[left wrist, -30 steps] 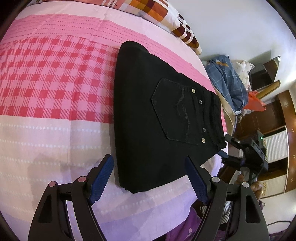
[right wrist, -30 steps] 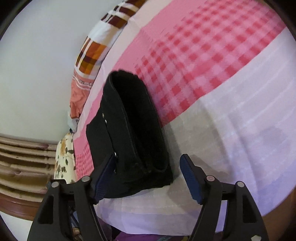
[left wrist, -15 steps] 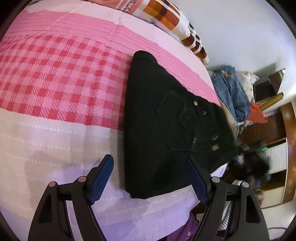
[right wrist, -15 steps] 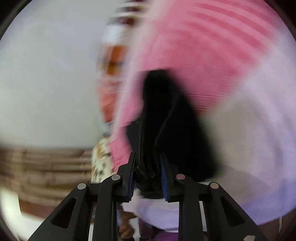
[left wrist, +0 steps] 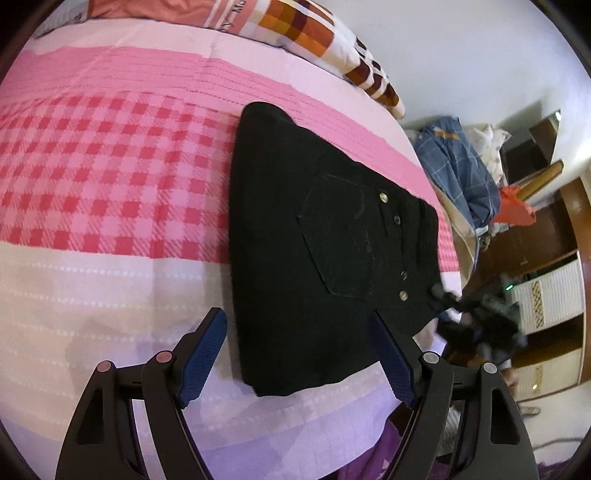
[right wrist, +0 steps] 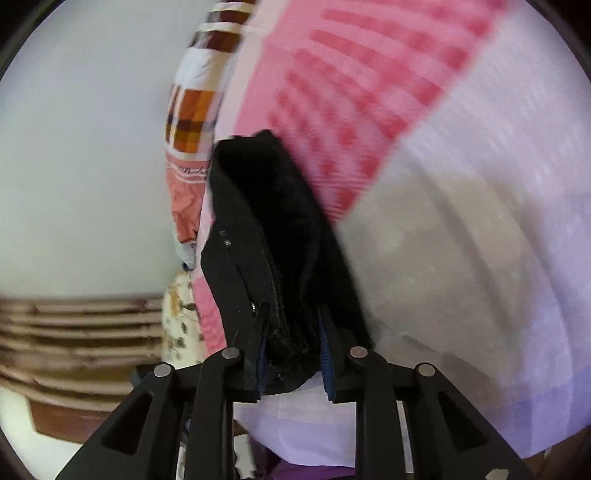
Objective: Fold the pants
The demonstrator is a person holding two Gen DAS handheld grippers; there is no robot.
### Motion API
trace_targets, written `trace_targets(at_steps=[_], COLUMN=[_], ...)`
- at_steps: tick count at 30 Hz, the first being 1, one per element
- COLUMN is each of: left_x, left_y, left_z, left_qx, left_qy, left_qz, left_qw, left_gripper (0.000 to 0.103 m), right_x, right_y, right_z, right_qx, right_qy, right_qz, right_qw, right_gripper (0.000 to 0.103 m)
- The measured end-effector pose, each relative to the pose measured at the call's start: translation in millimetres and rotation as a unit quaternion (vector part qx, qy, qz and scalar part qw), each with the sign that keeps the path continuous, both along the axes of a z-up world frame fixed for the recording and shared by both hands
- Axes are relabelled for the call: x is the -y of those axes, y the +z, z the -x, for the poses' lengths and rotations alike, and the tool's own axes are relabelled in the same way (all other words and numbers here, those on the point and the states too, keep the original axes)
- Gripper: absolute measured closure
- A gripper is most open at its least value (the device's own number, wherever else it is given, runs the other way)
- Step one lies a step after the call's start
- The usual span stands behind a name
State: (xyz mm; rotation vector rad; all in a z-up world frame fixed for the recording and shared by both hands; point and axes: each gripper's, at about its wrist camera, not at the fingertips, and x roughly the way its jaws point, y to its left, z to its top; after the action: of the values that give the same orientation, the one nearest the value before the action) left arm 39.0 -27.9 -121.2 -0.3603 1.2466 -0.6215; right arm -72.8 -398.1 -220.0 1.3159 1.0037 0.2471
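Black pants lie folded on the bed, back pocket and metal studs facing up. My left gripper hangs open just over their near edge, blue pads either side, touching nothing. In the right wrist view the same pants run away from the camera, and my right gripper is shut on the thick waistband corner, cloth bunched between the blue pads. From the left wrist view that right gripper shows blurred at the pants' right corner.
The bed has a pink checked and white bedspread, with a patchwork pillow at its head. Beyond the bed's right side are a heap of blue clothes and wooden drawers. A white wall sits left.
My right gripper dropped to the pants' waistband corner and closed on it; earlier it was open around that edge. The left gripper stayed open and nearly still.
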Motion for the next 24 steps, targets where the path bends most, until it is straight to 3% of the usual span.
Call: trace_targets(at_steps=[3,9,13,17,19,21,22,24], left_x=[-13.7,-37.7,-37.4,-25.1,-21.9,-21.0,-21.0,-24.9], left_y=[-3.2,-9.3,-14.2,-17.5,-19.2,-20.1,-20.4,-23.1], left_z=[-2.2,-0.2,6.3,14.0,16.2,17.8,17.9,15.8], left_qx=[-0.015,-0.035,-0.042,-0.053,-0.063,-0.065,-0.065,-0.065], left_qy=[0.015,0.043,0.031,0.005,-0.001,-0.002,0.001,0.016], left_qz=[0.009,0.024,0.019,0.024,0.031,0.033,0.031,0.032], left_qw=[0.9997,0.9982,0.9985,0.9983,0.9975,0.9973,0.9974,0.9972], left_gripper=[0.024,0.024,0.024,0.024,0.024,0.024,0.024,0.024], right_x=[-0.8,2.5,3.8,7.8,11.4,14.4,16.1,18.0], right_y=[5.8,0.7,0.3,1.5,7.5,13.2,15.5,16.7], right_z=[-0.5,-0.4,0.8,5.8,9.1,10.5,11.1,12.1], right_qx=[0.002,-0.002,-0.001,-0.001,0.002,-0.003,-0.005,-0.005], right_qy=[0.005,-0.002,0.000,-0.008,-0.013,-0.017,-0.021,-0.025], right_qz=[0.019,0.000,0.000,-0.020,0.000,0.025,0.037,0.045], right_qw=[1.000,1.000,1.000,1.000,1.000,1.000,0.999,0.999], right_gripper=[0.080,0.080,0.080,0.072,0.069,0.058,0.041,0.035])
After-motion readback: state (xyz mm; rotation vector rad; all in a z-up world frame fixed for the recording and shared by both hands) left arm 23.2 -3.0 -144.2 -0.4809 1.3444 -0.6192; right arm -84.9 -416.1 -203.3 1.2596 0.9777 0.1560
